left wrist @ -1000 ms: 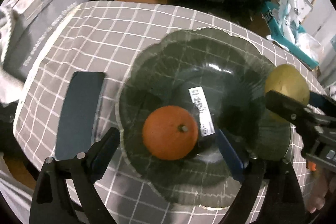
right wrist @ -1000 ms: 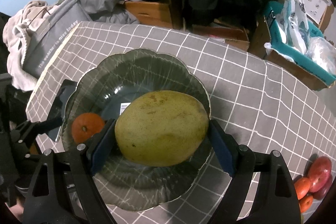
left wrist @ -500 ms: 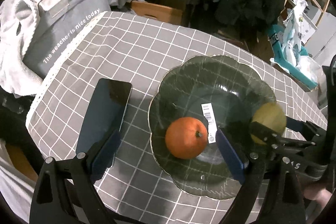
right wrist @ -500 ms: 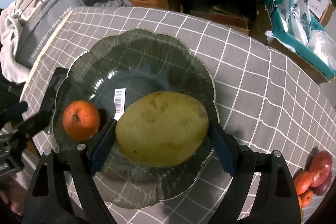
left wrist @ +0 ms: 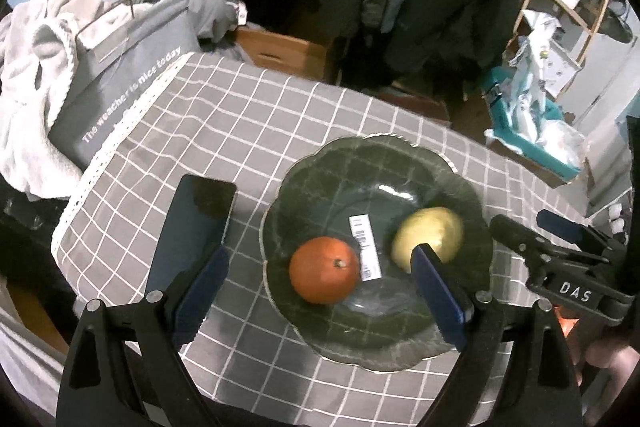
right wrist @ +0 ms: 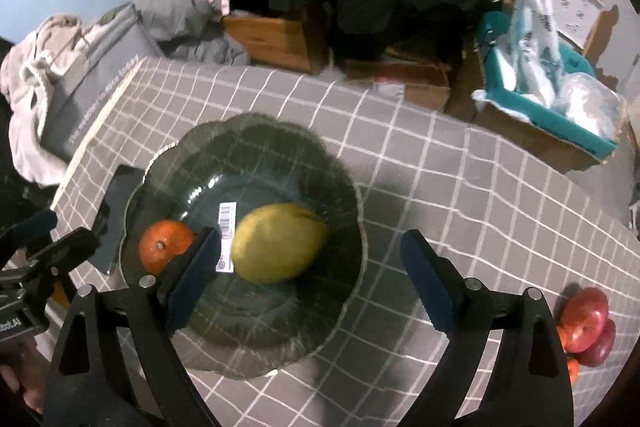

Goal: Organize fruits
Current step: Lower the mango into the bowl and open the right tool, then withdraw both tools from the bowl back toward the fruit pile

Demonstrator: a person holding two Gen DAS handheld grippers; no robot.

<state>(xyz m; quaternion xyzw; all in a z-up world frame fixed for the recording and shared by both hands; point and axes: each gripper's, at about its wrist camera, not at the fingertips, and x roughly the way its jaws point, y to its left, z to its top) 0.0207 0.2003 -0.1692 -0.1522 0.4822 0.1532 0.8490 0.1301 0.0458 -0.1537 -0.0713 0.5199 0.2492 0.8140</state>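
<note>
A dark green glass bowl (left wrist: 376,163) (right wrist: 280,143) stands on the grey checked tablecloth. In it lie an orange (left wrist: 324,275) (right wrist: 165,246) and a yellow-green mango (left wrist: 427,238) (right wrist: 279,241), side by side with a barcode sticker between them. My left gripper (left wrist: 320,291) is open and empty above the bowl's near left. My right gripper (right wrist: 316,279) is open and empty above the bowl, the mango lying free below its jaws. The right gripper also shows at the right edge of the left wrist view (left wrist: 552,239).
A black phone (left wrist: 192,227) lies left of the bowl. Red apples and small orange fruits (right wrist: 588,319) lie on the cloth at the far right. A grey bag (left wrist: 120,87) and laundry sit beyond the table's left edge. Boxes and coats stand behind.
My right gripper opened and let the mango go into the bowl, then lifted back. My left gripper rose and drew away from the orange.
</note>
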